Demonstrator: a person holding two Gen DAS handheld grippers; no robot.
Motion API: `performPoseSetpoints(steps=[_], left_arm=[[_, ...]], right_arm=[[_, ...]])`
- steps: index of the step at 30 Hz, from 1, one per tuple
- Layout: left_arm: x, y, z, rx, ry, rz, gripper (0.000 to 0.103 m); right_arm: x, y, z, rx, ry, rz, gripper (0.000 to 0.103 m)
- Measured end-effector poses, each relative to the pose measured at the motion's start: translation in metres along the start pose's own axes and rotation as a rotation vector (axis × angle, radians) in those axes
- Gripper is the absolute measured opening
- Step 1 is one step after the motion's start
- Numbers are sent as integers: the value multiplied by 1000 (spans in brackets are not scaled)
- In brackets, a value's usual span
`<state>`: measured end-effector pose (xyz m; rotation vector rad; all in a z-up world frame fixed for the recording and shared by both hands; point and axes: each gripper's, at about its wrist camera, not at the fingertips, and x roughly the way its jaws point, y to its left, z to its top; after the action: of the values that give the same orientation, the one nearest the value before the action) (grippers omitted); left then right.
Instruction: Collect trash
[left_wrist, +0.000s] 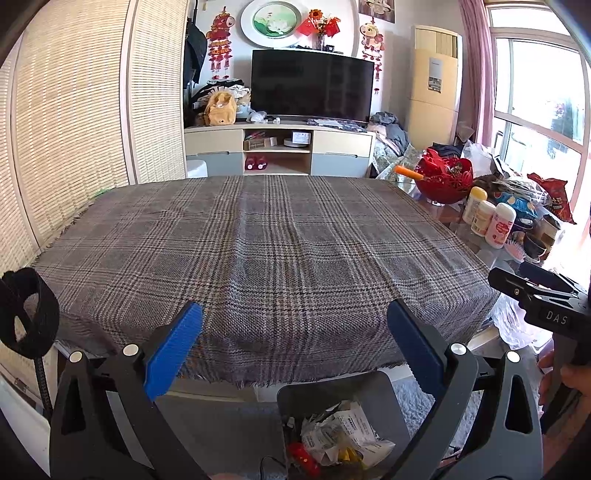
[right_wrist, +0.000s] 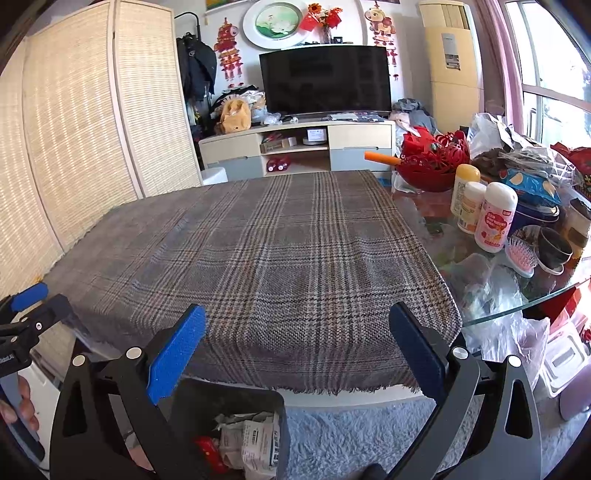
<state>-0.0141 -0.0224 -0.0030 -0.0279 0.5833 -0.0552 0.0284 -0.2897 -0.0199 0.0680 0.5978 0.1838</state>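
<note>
Below the near edge of the bench (left_wrist: 110, 236), at the bottom of both pictures, sits a dark bin (left_wrist: 384, 398) on the floor. It has trash (left_wrist: 343, 435) in it: crumpled white paper with print on it, plus a red bit and a yellow bit.

In the left wrist view, the left tool (left_wrist: 295, 332) has its blue pads spread wide apart, and nothing is between them. The bin is low in the frame, a little right of the middle, just under this tool. In the right wrist view, the right tool (right_wrist: 297, 332) is also wide open and holds nothing. There the bin (right_wrist: 236, 402) is low and to the left, under the left blue pad.

So the bin lies between the two tools and below them both. Neither one looks much nearer than the other.

The plaid cloth (right_wrist: 258, 240) on the bench has nothing lying on it. I think the trash from there is already in the bin, and the job looks close to done.

On the right side of both pictures the glass part of the bench (right_wrist: 546, 299) is crowded with bottles (right_wrist: 495, 218), a red bowl (right_wrist: 432, 166), bags and a pink brush (right_wrist: 521, 254). The right tool is closer to that side. I cannot tell if any of it is trash.
</note>
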Motion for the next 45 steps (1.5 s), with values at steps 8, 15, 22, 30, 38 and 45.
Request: performPoseSetpoints(steps=[8, 15, 22, 30, 38, 45], left_arm=[[0, -2, 1, 5, -1, -2, 95], [-1, 0, 1, 0, -4, -2, 95], [-2, 0, 2, 0, -7, -1, 95], [-1, 0, 1, -4, 6, 3, 95], [5, 5, 0, -31, 51, -15, 95], [5, 0, -1, -29, 40, -23, 95]], right_arm=[[-1, -2, 0, 6, 1, 3, 100], [-1, -3, 0, 7, 2, 5, 100], [-2, -4, 0, 9, 1, 5, 100], [-1, -6, 1, 12, 2, 4, 100], [-2, -7, 0, 10, 0, 2, 100], [-1, -8, 0, 11, 5, -1, 100]])
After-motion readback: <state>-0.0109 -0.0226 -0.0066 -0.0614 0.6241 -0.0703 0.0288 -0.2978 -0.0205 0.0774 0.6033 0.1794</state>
